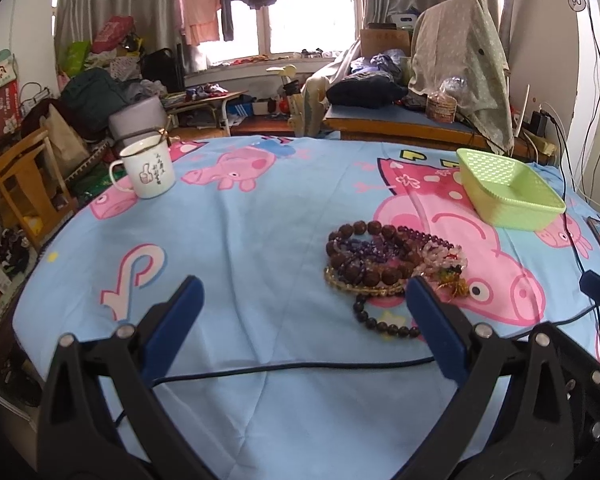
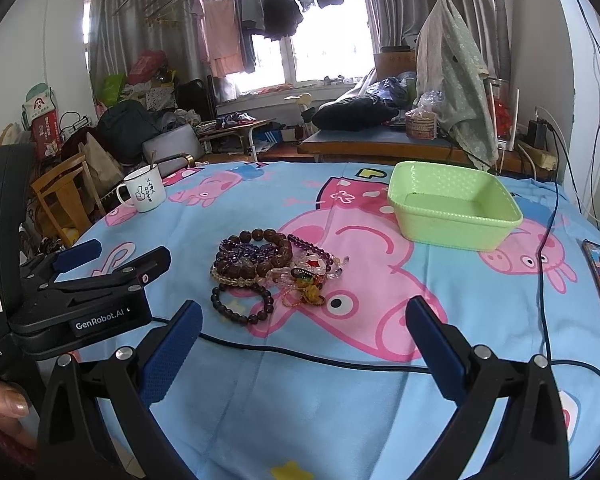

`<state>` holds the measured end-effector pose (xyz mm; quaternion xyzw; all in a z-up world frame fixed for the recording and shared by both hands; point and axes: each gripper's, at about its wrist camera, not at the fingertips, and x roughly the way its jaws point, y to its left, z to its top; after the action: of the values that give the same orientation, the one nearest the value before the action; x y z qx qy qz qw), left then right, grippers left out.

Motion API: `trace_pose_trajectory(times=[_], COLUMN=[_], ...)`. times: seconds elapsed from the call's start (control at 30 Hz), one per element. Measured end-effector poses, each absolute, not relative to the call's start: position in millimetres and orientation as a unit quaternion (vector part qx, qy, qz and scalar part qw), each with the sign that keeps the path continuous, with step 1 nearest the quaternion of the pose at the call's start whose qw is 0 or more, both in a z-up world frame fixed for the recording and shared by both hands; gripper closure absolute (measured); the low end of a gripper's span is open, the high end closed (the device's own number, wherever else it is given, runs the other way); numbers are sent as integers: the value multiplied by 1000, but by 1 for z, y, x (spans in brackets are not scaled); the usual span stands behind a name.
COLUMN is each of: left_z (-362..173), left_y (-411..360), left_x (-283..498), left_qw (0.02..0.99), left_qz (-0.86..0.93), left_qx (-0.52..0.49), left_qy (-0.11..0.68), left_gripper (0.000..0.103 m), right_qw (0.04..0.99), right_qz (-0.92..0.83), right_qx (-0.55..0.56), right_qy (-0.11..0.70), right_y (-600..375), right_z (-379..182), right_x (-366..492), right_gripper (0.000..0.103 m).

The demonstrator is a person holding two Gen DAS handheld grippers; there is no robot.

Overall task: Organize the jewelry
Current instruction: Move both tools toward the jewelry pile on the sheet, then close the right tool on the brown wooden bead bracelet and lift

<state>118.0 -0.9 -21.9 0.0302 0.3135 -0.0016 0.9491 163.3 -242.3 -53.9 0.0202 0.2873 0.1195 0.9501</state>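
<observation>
Cartoon-print sheet [image 2: 260, 420] is carrying a tangled bracelet pile [image 2: 272, 272], near an empty green basket [image 2: 456, 236]. Both left tongs [image 1: 300, 304] and right tongs [image 2: 304, 320] are gaping wide, empty. Beads are probably light, slippery, floppy; pinching one loose strand's cord seems best.

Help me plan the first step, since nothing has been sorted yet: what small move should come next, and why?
Probably ease the right gripper forward onto the dark bead bracelet. Its jaws are open and empty, that bracelet lies at the near edge of the jewelry pile, partly free of it, and the green basket beyond sits empty.
</observation>
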Motion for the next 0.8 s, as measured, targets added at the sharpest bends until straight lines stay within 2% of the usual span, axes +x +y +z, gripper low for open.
trace_pose_trajectory(times=[0.33, 0.57, 0.63, 0.67, 0.73, 0.8], left_z=[-11, 15, 19, 18, 15, 7], left_y=[56, 83, 85, 85, 81, 73], left_x=[124, 132, 140, 143, 153, 163], left_qw=[948, 956, 956, 955, 949, 944], left_qz=[-45, -63, -76, -84, -106, -129], left_qx=[17, 42, 36, 33, 29, 31], left_qy=[316, 284, 281, 284, 297, 303], left_gripper=[6, 6, 6, 6, 6, 6], right_qw=[945, 942, 942, 942, 941, 936], right_qz=[114, 112, 109, 108, 105, 109], right_qx=[9, -4, -5, -5, -4, 4], right_qy=[306, 316, 317, 318, 323, 335], right_y=[-243, -241, -242, -243, -247, -252], right_z=[-59, -58, -58, -58, -60, -63], right_x=[174, 191, 195, 197, 202, 209], right_gripper=[27, 31, 39, 46, 62, 84])
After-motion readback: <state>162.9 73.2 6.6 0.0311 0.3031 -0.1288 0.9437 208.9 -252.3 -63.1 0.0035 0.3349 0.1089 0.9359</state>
